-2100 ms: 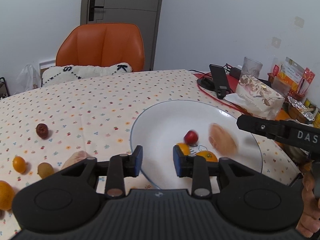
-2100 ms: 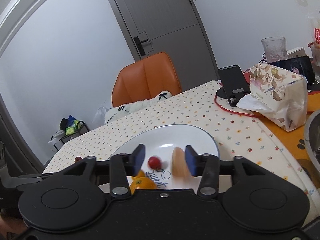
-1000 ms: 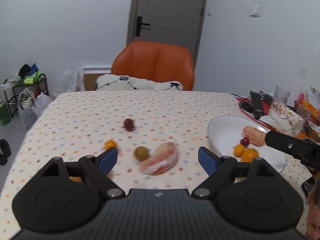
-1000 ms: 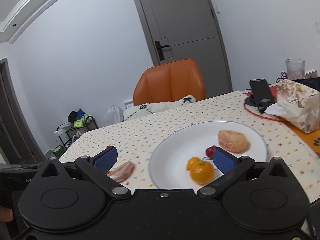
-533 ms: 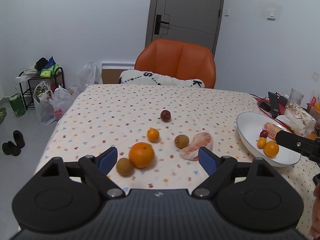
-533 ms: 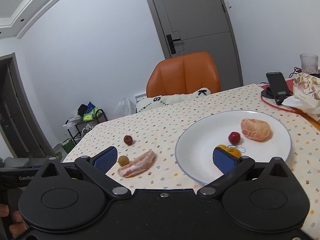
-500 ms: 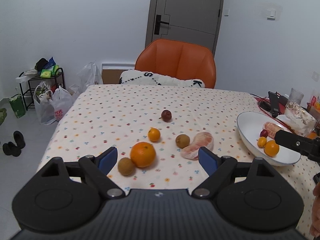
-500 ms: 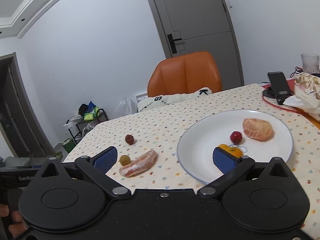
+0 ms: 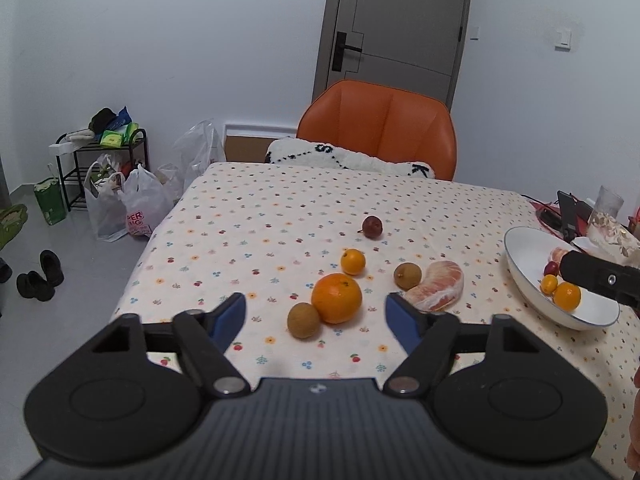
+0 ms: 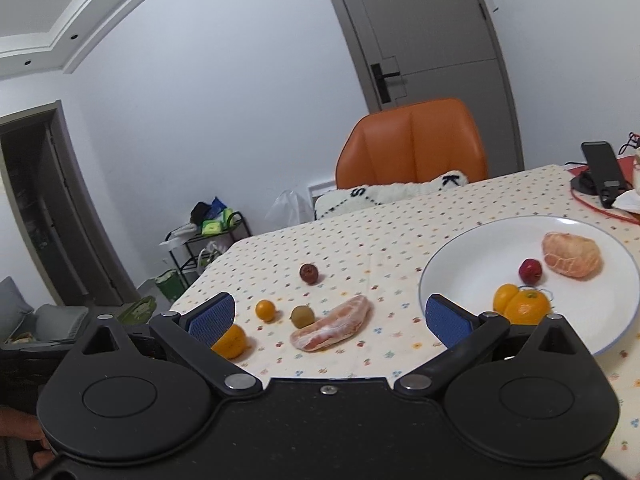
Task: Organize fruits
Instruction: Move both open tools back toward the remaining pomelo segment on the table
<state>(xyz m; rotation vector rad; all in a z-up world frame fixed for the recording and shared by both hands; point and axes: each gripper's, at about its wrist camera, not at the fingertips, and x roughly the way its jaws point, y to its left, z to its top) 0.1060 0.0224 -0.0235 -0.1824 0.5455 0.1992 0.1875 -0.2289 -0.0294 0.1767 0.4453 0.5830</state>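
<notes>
We hold the left gripper [image 9: 316, 318] and right gripper [image 10: 327, 318] with fingers spread wide and empty above the counter [image 9: 260, 232], where a large orange [image 9: 337, 298] and pomelo wedge [image 9: 438, 292] lie loose left of the white plate [image 10: 456, 276] bearing four fruits.

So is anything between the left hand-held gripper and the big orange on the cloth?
Nothing visible. The left hand-held gripper is open, and the big orange sits just ahead of its fingertips. A brown fruit lies against the orange's near left side and could get nudged on the way in.
</notes>
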